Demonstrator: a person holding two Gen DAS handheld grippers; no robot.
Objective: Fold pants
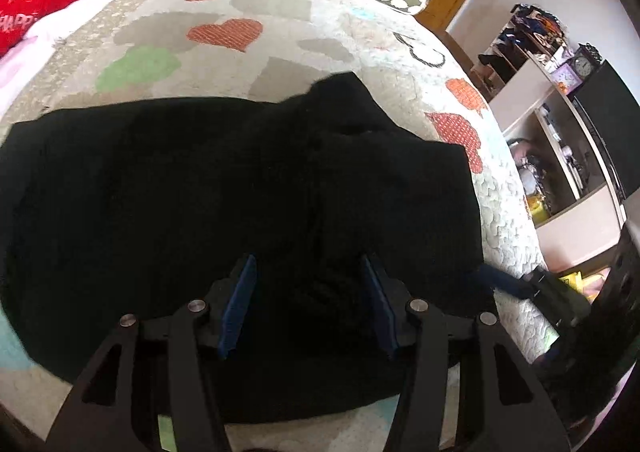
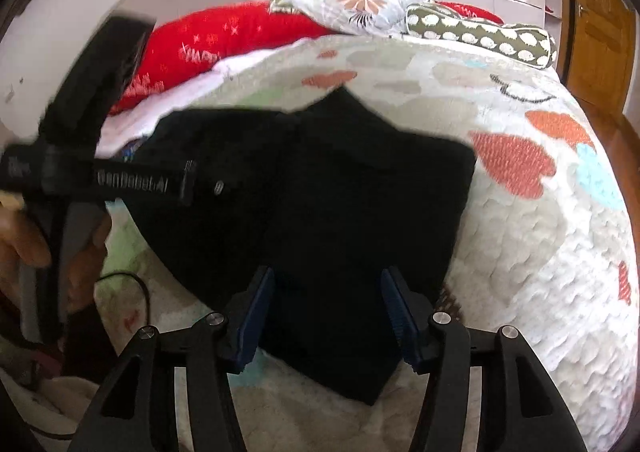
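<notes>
Both pairs of blue-padded fingers stand spread, nothing pinched between them: the left gripper hangs over the middle of the black pants, and the right gripper hangs over their near corner. Those pants lie folded into a dark, roughly rectangular bundle on the quilted bedspread, which is patterned with orange, green and grey hearts. From the right wrist view, a hand grips the other gripper's handle at the left edge. At the far end of the bed rest a red pillow, a floral pillow and a spotted bolster.
</notes>
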